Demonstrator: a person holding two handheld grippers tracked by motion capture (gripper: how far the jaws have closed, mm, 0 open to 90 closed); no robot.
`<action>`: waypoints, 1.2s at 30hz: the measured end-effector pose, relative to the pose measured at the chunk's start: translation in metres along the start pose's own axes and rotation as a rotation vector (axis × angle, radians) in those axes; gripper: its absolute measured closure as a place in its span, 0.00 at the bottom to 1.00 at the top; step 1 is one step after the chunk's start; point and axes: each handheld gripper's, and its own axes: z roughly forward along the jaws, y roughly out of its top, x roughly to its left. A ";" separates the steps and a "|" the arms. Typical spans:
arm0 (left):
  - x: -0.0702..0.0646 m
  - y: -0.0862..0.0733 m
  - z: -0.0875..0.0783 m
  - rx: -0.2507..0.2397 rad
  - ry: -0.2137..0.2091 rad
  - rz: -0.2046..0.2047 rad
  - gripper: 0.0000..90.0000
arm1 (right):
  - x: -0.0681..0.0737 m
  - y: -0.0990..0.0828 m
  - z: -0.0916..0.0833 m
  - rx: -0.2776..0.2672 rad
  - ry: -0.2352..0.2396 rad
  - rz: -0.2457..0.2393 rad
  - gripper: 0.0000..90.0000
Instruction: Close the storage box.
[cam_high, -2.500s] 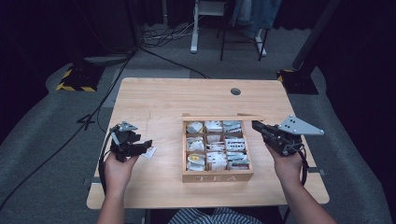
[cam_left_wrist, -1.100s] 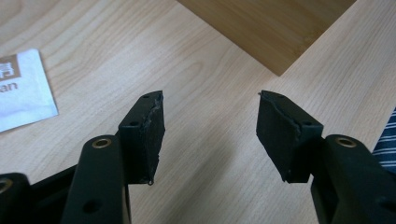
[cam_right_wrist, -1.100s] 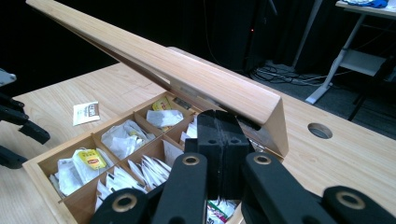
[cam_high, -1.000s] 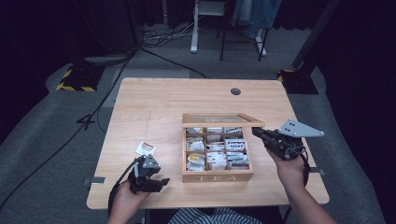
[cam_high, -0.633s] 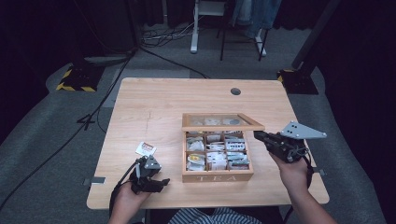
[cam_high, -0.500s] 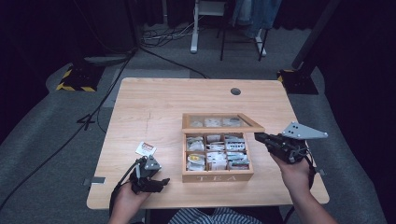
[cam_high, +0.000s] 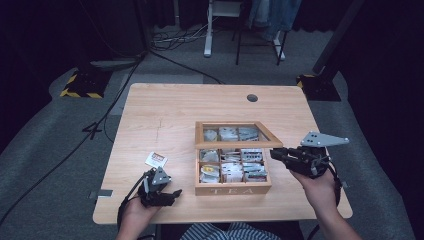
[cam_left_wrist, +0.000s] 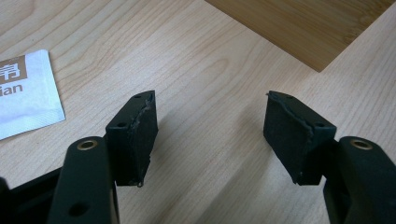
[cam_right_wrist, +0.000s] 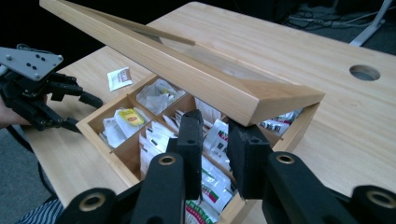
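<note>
A wooden tea box (cam_high: 233, 170) marked TEA on its front wall sits at the middle of the bench (cam_high: 165, 107), its glass-paned lid (cam_high: 235, 135) raised part-way and hanging tilted over the rear compartments. The right gripper (cam_high: 278, 154) is at the box's right side, and in the right gripper view its jaws (cam_right_wrist: 218, 149) stand only a narrow gap apart just under the lid's front corner; I cannot tell whether they touch the lid or merely sit below it, though nothing lies between them. That placement suggests the gripper is guiding the lid on its hinge, with the packets (cam_right_wrist: 154, 95) inside left exposed in their 9 or so cells. The left gripper (cam_high: 170, 195) rests low near the bench's front edge, left of the box and apart from it, its jaws (cam_left_wrist: 212, 135) spread wide with bare wood between them. A single white tea packet (cam_high: 156, 159) lies flat on the bench just beyond it, apart from the jaws, which reads as set down outside the box so the lid can move freely.
</note>
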 end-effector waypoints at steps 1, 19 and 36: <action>0.000 0.000 0.000 0.000 0.000 -0.001 0.40 | 0.000 0.000 0.000 0.007 0.003 0.006 0.81; 0.002 0.003 0.003 -0.003 0.003 -0.002 0.39 | -0.004 -0.004 -0.002 0.133 0.012 0.038 0.77; 0.002 0.003 0.003 -0.005 0.003 -0.001 0.39 | -0.001 -0.005 0.005 0.284 0.009 -0.004 0.70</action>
